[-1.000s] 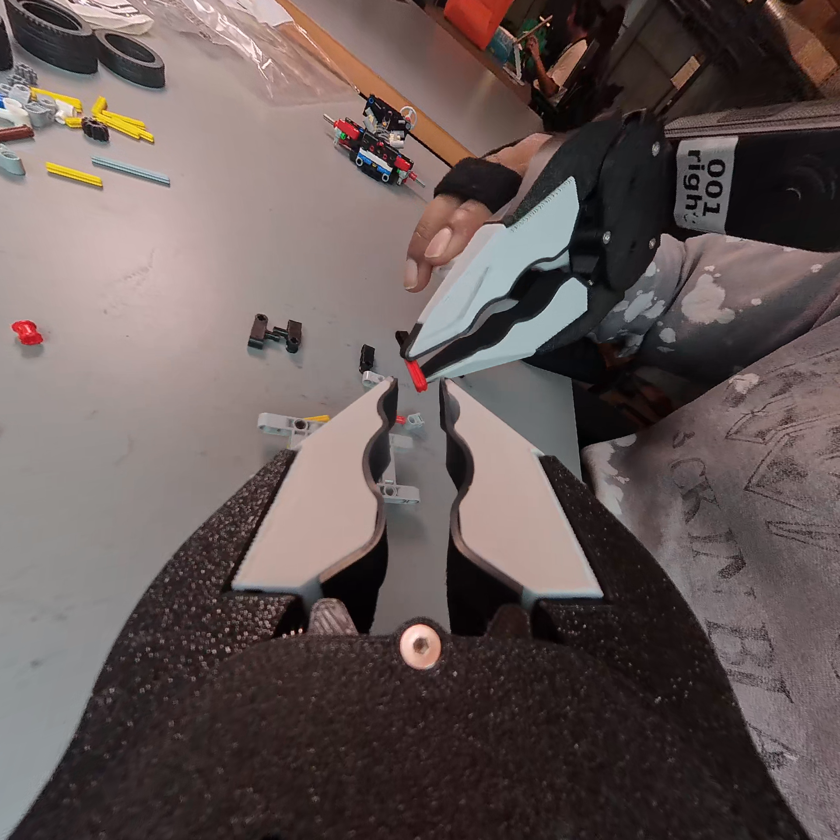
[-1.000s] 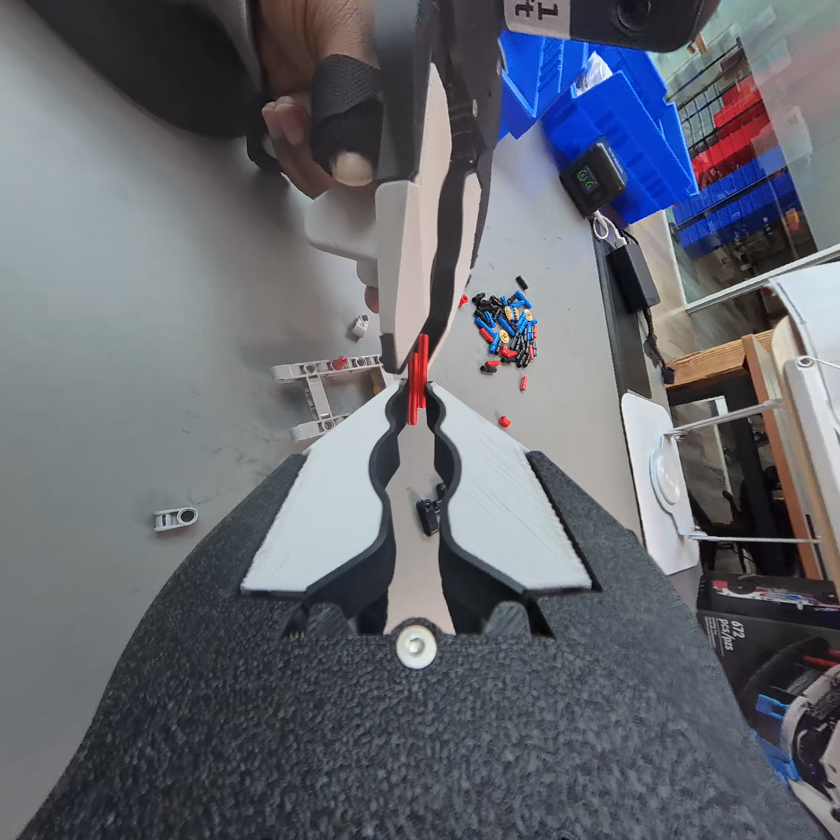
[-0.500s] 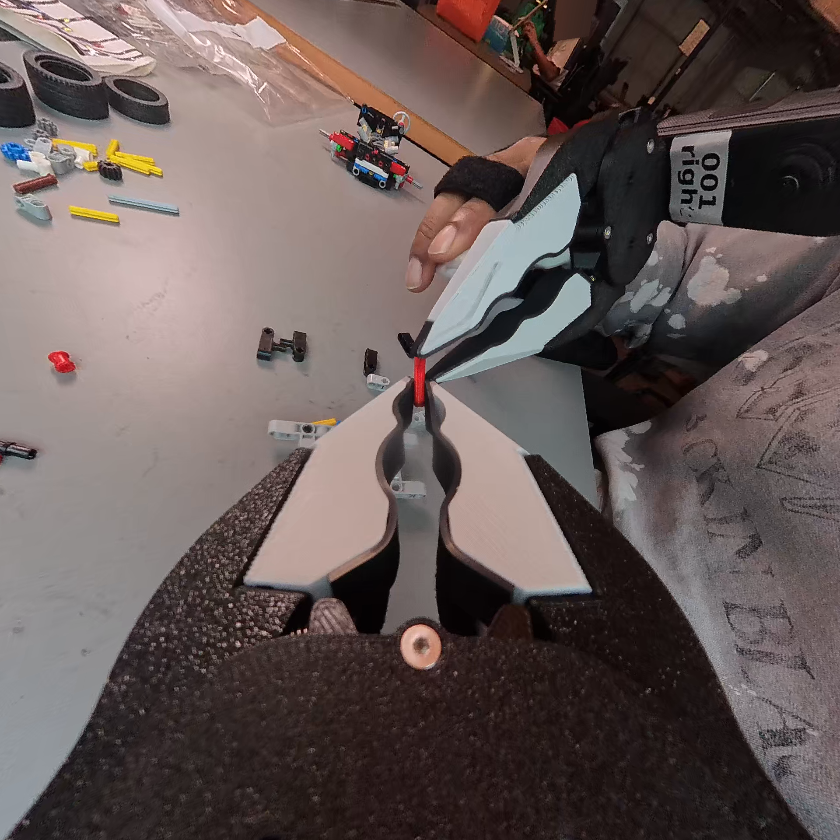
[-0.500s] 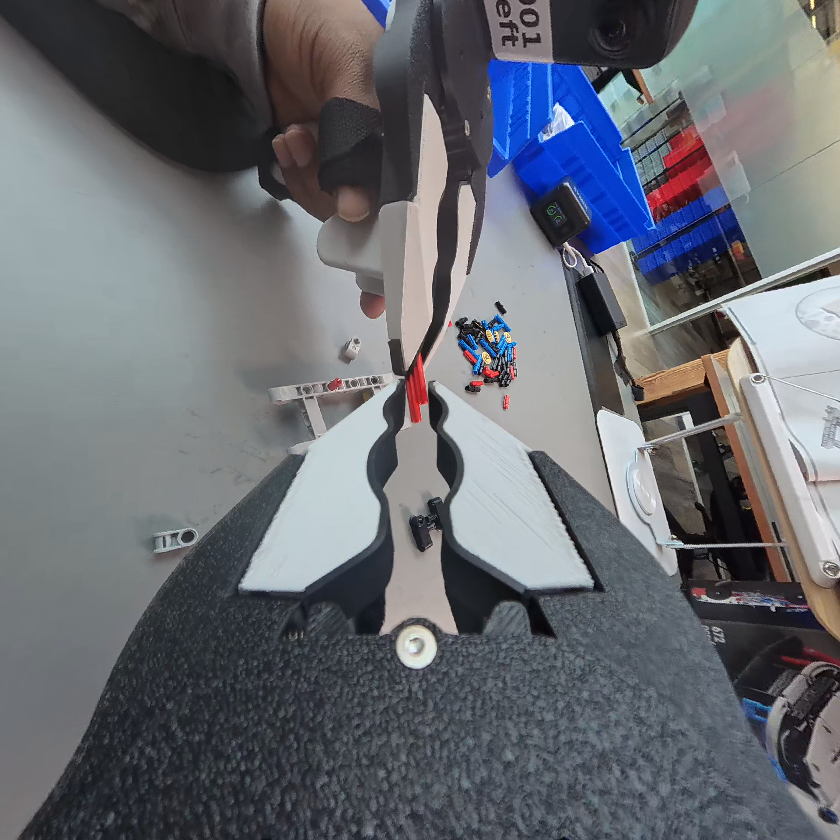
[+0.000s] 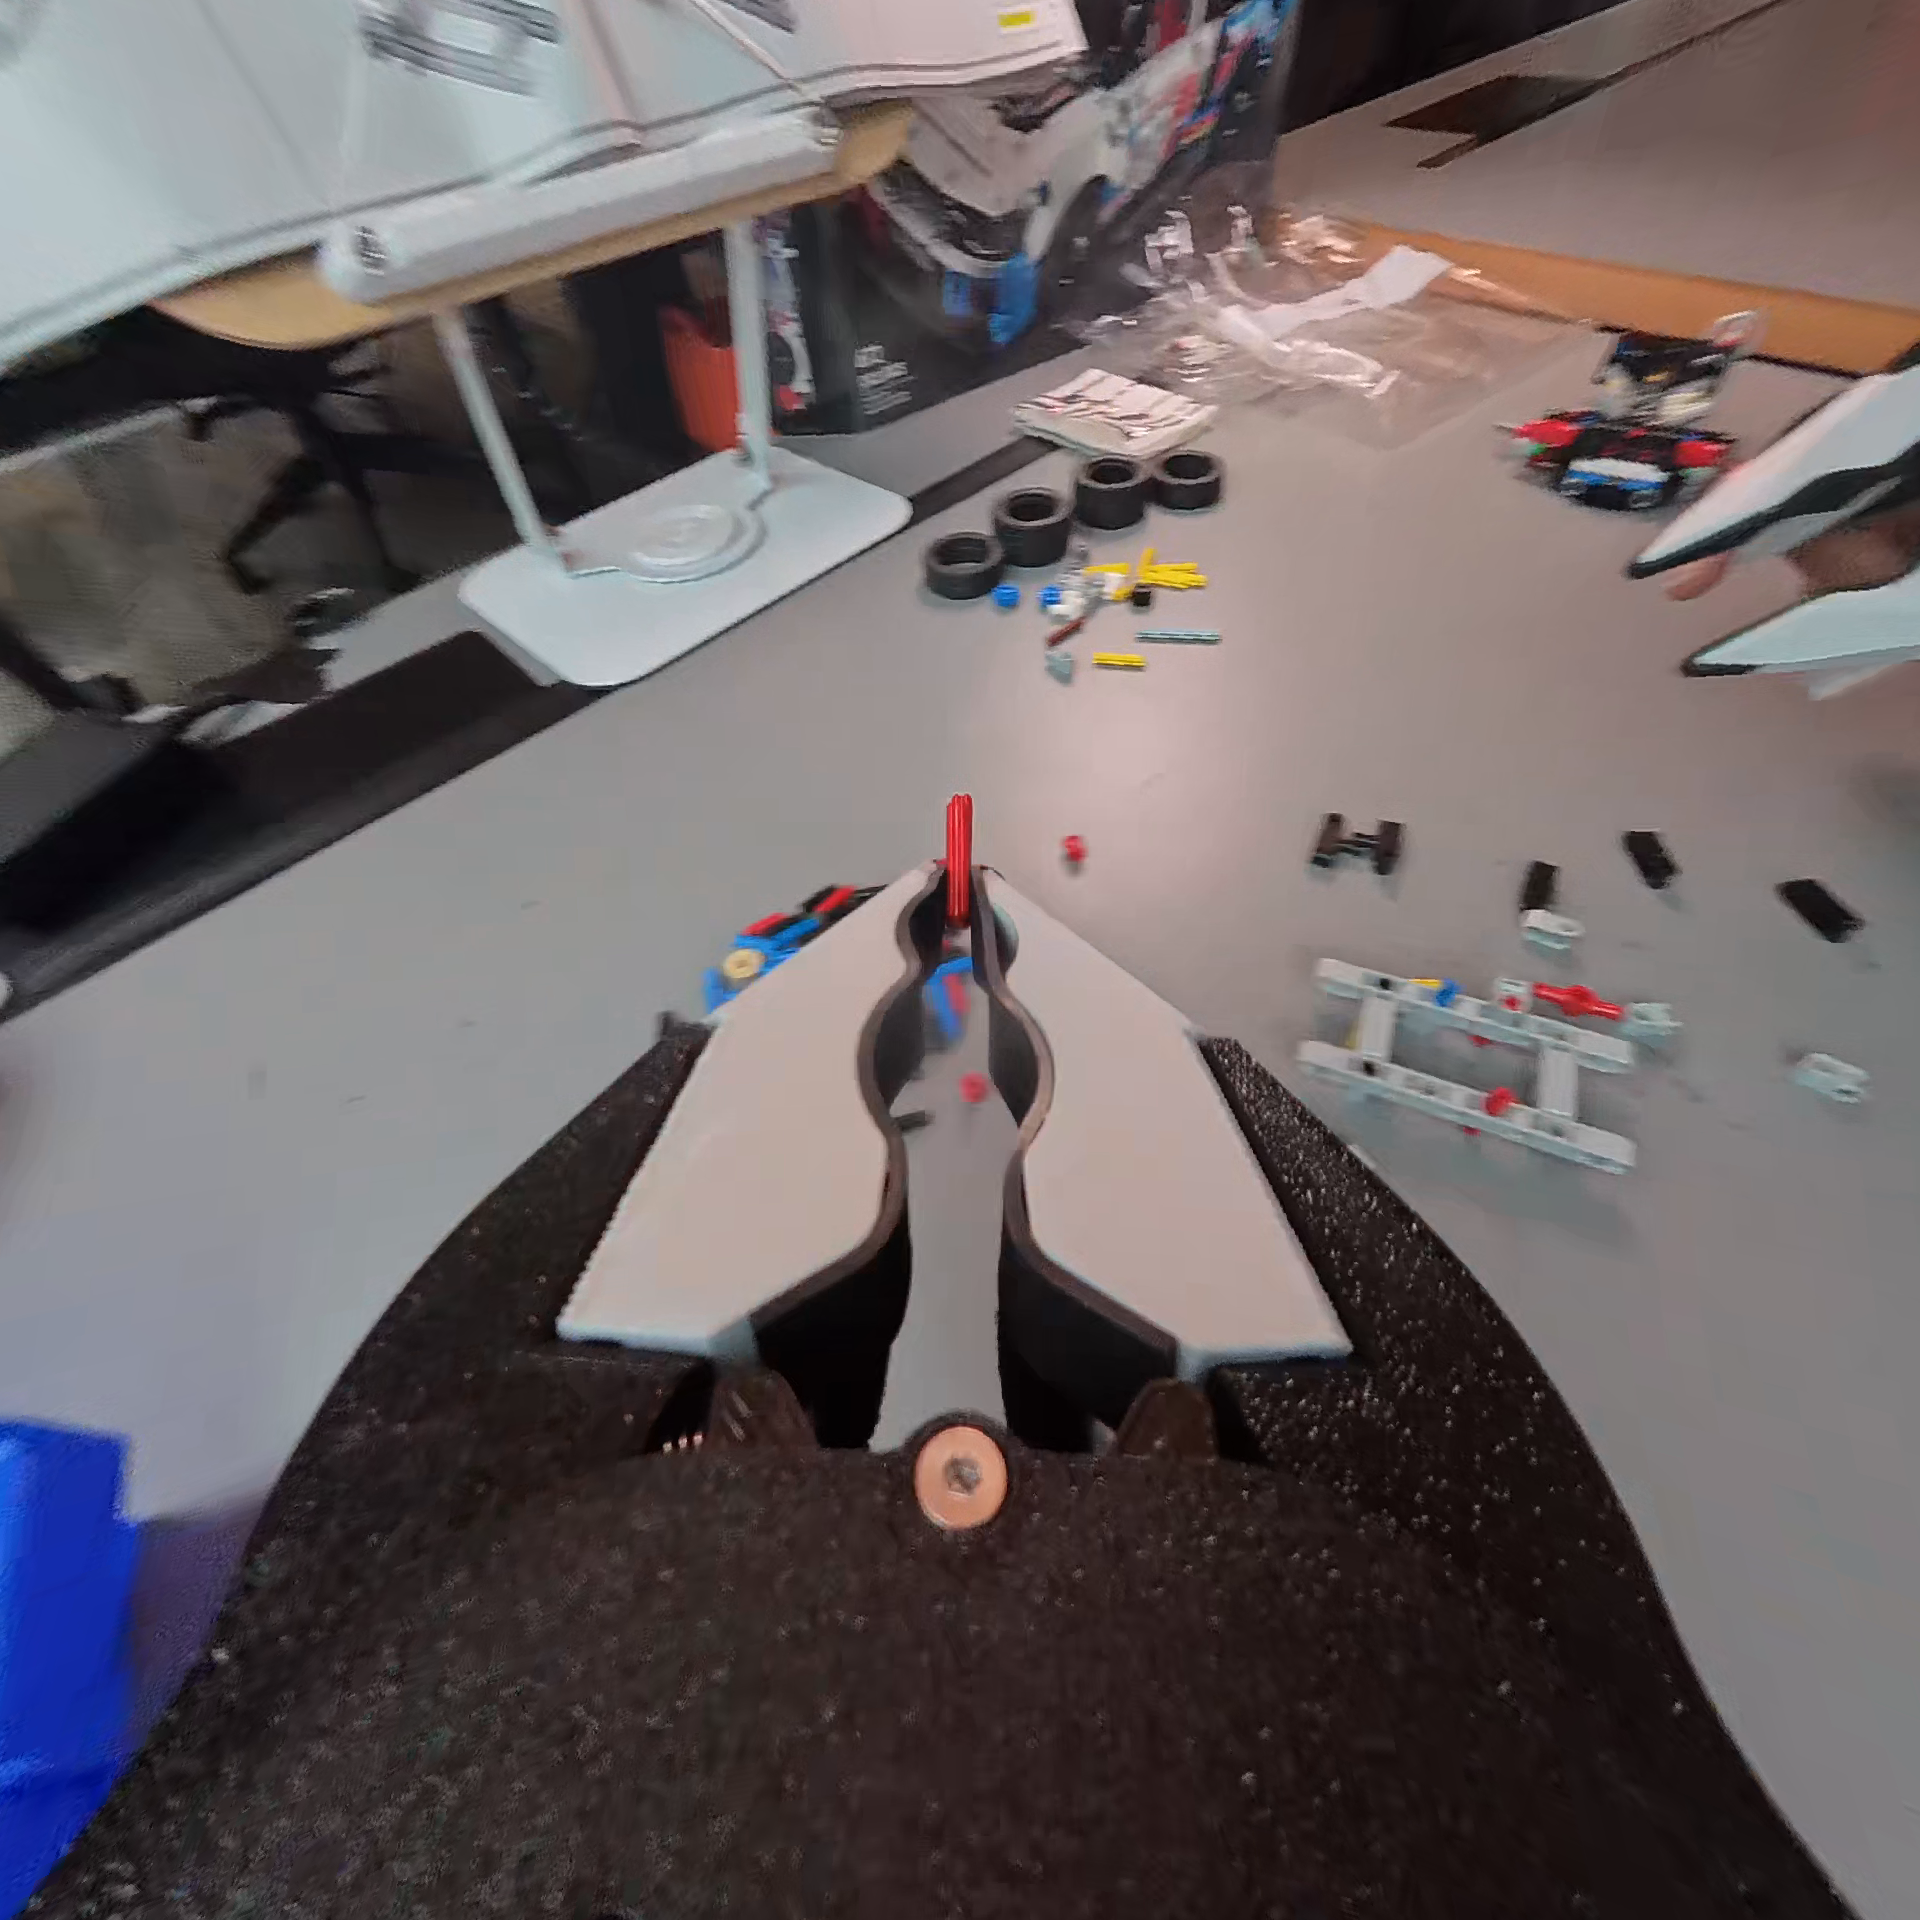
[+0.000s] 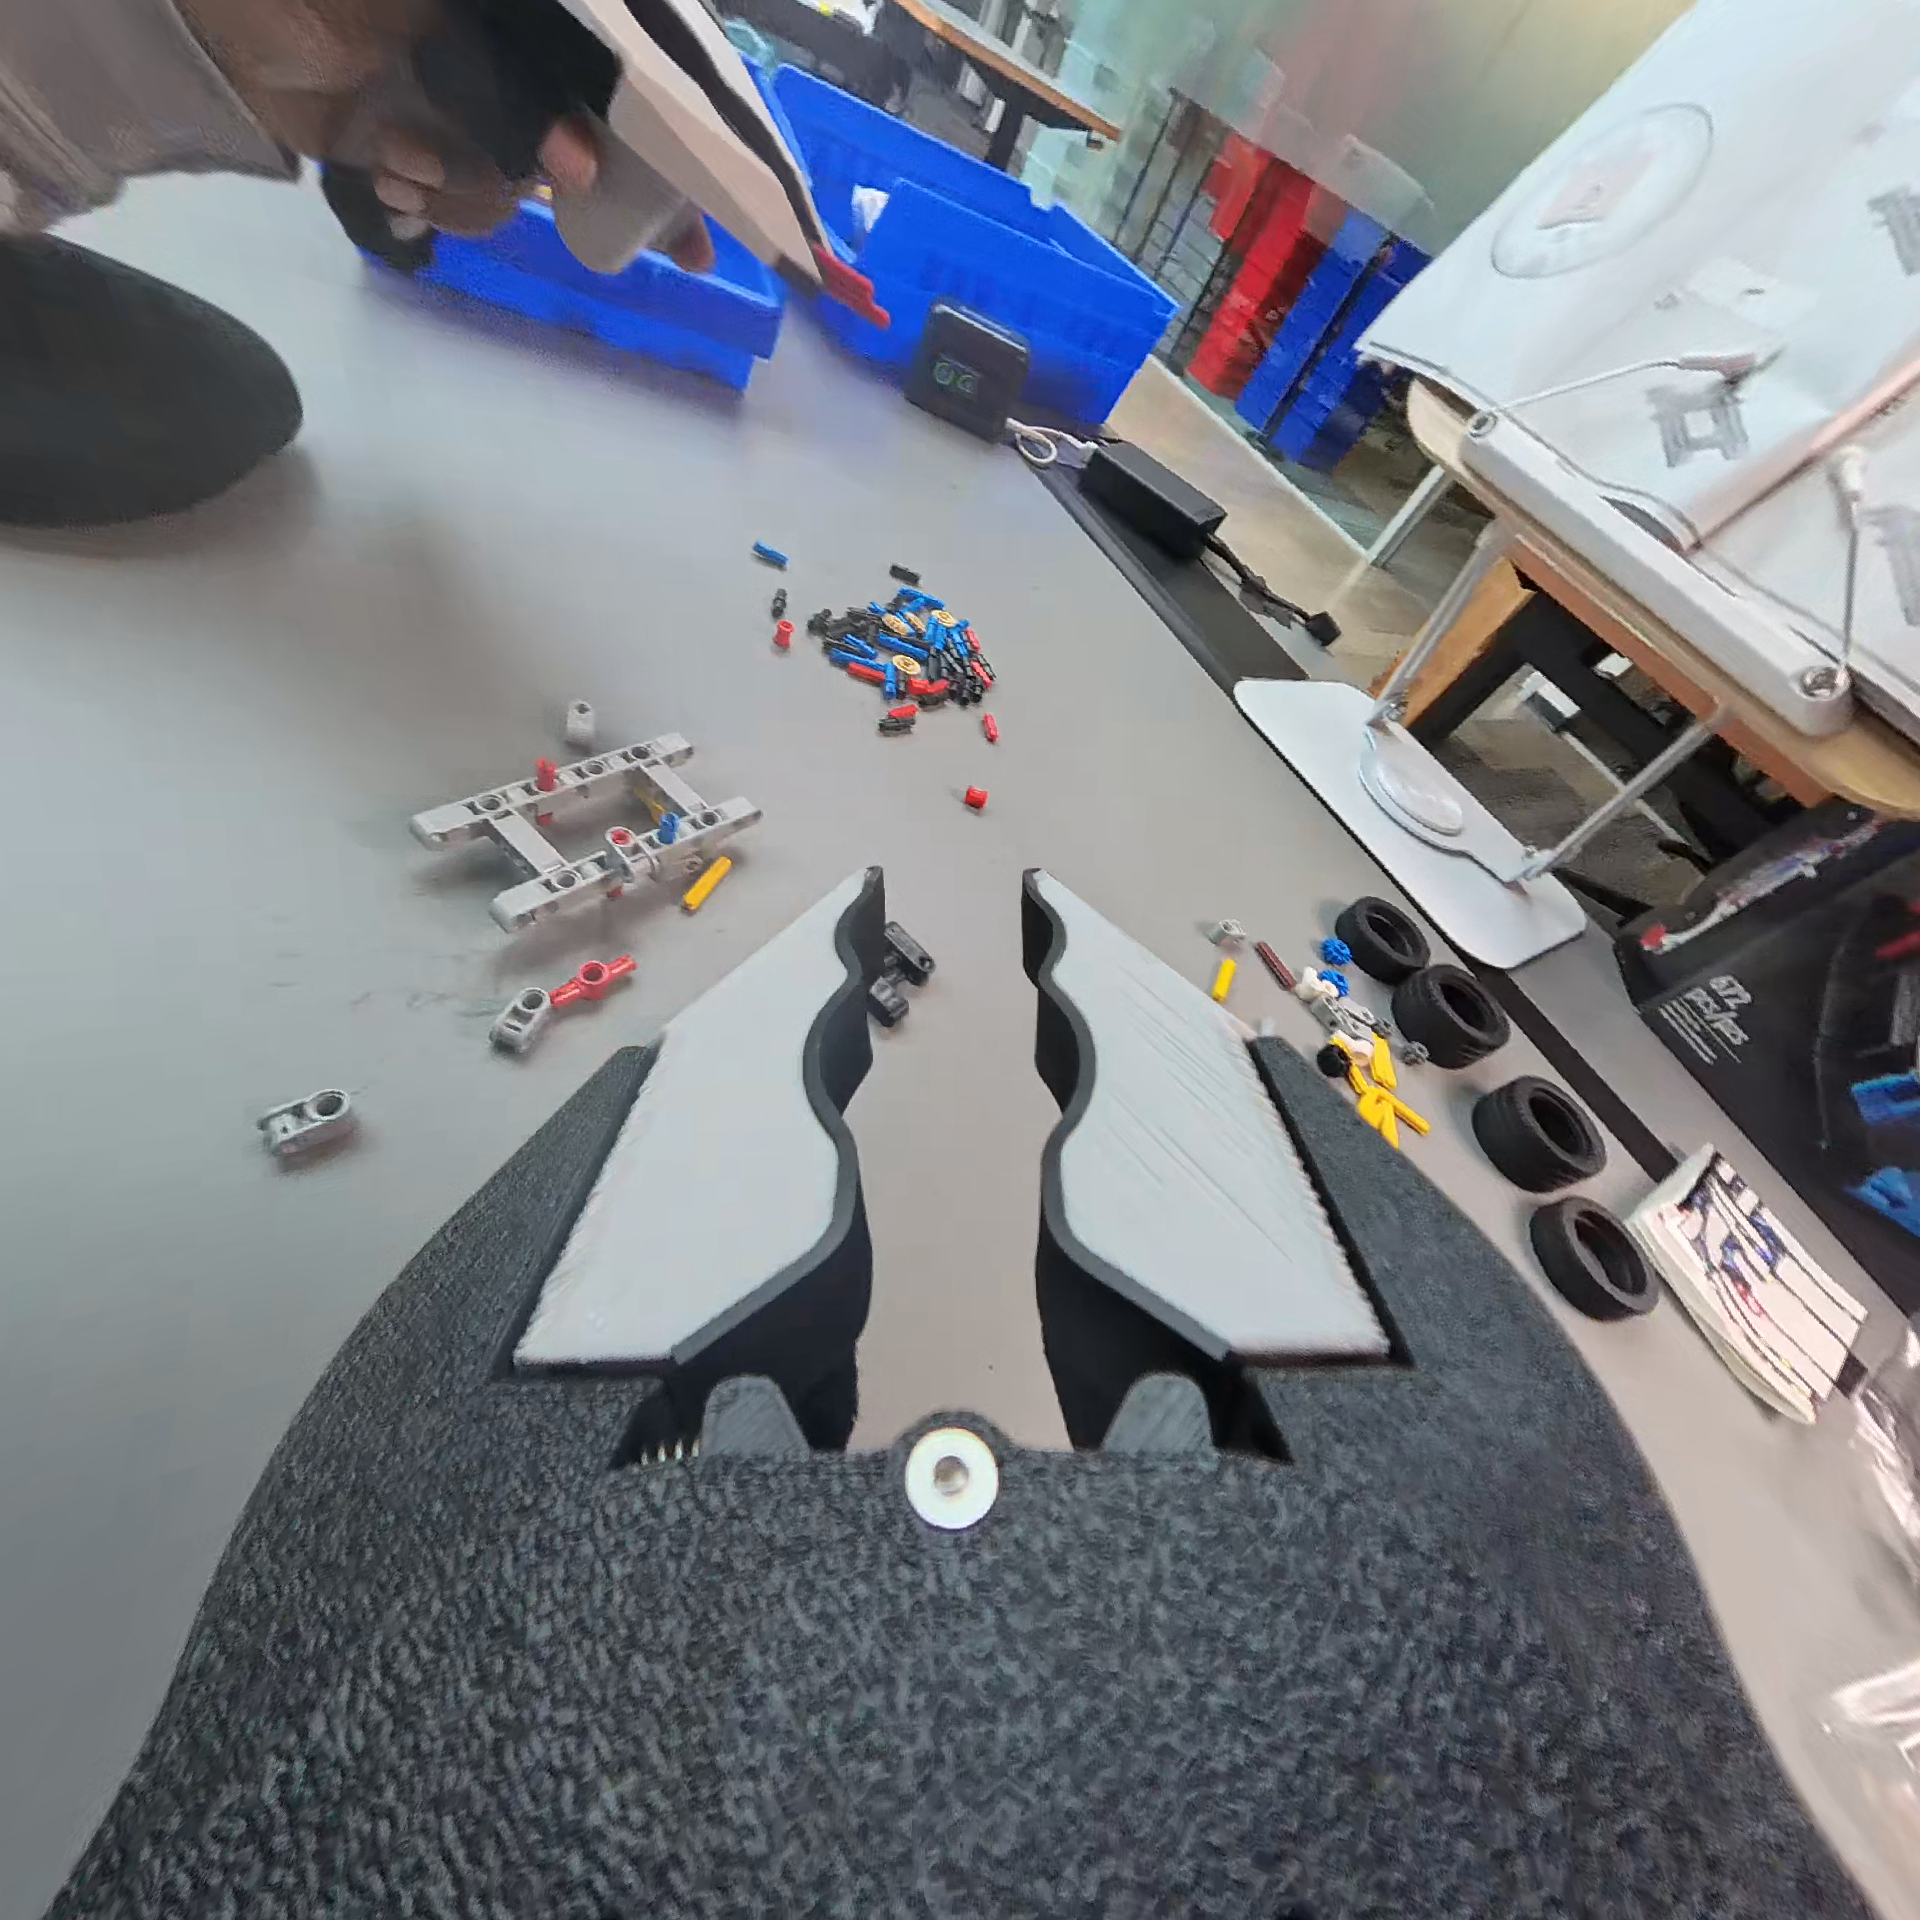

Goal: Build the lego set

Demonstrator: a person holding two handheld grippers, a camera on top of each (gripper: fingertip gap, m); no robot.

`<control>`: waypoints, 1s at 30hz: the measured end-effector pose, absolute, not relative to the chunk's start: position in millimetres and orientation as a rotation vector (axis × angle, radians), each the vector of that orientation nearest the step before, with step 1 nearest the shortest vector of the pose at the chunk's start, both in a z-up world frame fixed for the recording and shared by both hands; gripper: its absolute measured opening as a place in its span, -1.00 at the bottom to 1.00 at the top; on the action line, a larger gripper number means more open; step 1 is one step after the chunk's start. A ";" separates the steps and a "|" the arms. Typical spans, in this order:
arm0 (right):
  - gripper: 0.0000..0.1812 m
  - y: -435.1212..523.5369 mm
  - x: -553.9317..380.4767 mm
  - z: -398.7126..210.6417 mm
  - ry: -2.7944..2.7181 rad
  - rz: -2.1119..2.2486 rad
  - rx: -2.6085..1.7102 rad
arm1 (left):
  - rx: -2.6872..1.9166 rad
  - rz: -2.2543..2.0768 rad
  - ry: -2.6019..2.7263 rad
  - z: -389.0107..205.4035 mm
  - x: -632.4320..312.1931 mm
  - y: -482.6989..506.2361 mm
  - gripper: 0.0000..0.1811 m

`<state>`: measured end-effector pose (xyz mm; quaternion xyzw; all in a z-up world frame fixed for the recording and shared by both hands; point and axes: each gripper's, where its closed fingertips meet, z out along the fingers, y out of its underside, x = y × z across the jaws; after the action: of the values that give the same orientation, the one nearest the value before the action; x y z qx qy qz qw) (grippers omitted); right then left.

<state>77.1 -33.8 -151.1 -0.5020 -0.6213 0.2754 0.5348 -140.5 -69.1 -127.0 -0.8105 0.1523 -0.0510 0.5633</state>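
Note:
My left gripper point(image 5: 958, 878) is shut on a thin red axle point(image 5: 958, 854) that sticks up past its tips, held above the grey table. It also shows at the top of the right wrist view point(image 6: 821, 265), the red axle point(image 6: 854, 291) in its tips. My right gripper point(image 6: 953, 883) is open and empty above the table; its fingers point(image 5: 1813, 488) show at the right edge of the left wrist view. The grey beam frame point(image 6: 582, 826) with red and blue pins lies on the table left of it, and also shows in the left wrist view point(image 5: 1465, 1060).
A pile of small black, blue and red pins point(image 6: 909, 655) lies beyond the frame. Several black tyres point(image 6: 1449, 1013), yellow pieces point(image 6: 1382, 1091) and a booklet point(image 6: 1745, 1288) lie right. Blue bins point(image 6: 977, 260), a stand base point(image 6: 1403, 810), a part-built model point(image 5: 1621, 447). Tip to tip, the grippers are about 20 cm apart.
The right gripper let go of the red axle and opened. The left gripper kept the axle. Both grippers drew apart and both views swung round over the table.

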 end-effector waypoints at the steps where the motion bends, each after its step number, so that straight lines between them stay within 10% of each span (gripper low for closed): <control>1: -0.72 -26.9 80.5 -152.6 -1.452 0.647 -1.207 | -1.918 -0.009 0.318 -121.4 -166.5 -70.3 -0.97; 11: -0.74 4.0 94.3 -156.2 -1.342 0.634 -1.273 | -2.210 0.480 -0.011 -114.4 -363.0 -122.8 -0.96; 30: -0.76 9.2 95.6 -171.2 -1.371 0.571 -1.305 | -2.437 0.585 0.007 -158.2 -387.9 -130.4 -0.96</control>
<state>95.6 9.2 -171.2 -0.5514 -0.5791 0.2411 0.5499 -387.9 -130.4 -158.2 -0.9238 0.0028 0.2217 0.3123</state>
